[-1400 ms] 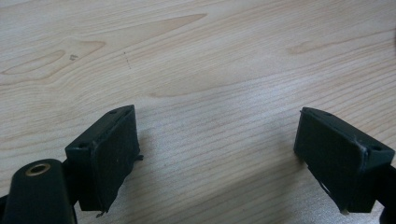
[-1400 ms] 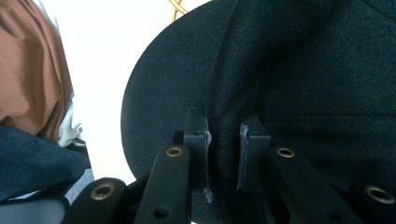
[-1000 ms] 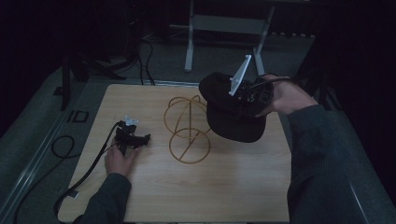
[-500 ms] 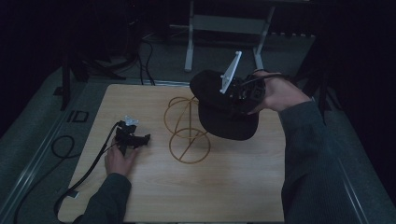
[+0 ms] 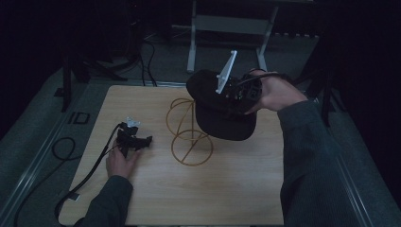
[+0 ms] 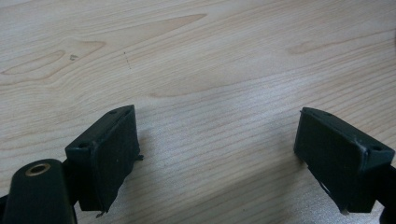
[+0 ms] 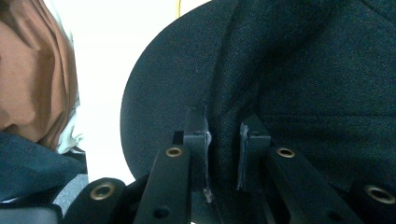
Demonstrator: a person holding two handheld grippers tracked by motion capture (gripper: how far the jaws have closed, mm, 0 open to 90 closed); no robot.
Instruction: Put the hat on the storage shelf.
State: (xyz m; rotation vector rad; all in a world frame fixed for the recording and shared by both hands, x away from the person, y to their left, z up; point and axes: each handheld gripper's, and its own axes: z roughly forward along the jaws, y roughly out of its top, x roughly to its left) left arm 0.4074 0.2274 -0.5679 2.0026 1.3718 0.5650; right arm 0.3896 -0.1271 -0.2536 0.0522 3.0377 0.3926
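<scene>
— Black fabric cap (image 5: 222,111), where is it sitting?

— It is hanging in the air above the far right part of the light wooden surface (image 5: 156,198), over the gold wire stand (image 5: 188,132). The right gripper (image 5: 239,94) is holding it, fingers (image 7: 196,135) pinching a fold of the cloth.

— And the left gripper (image 5: 134,139)?

— It is resting on the surface near the left edge, fingers (image 6: 109,154) spread wide apart over bare wood, gripping nothing.

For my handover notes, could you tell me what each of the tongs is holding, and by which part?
The right tongs pinch a fold of the black cap where crown meets brim. The left tongs are open, holding nothing.
</scene>
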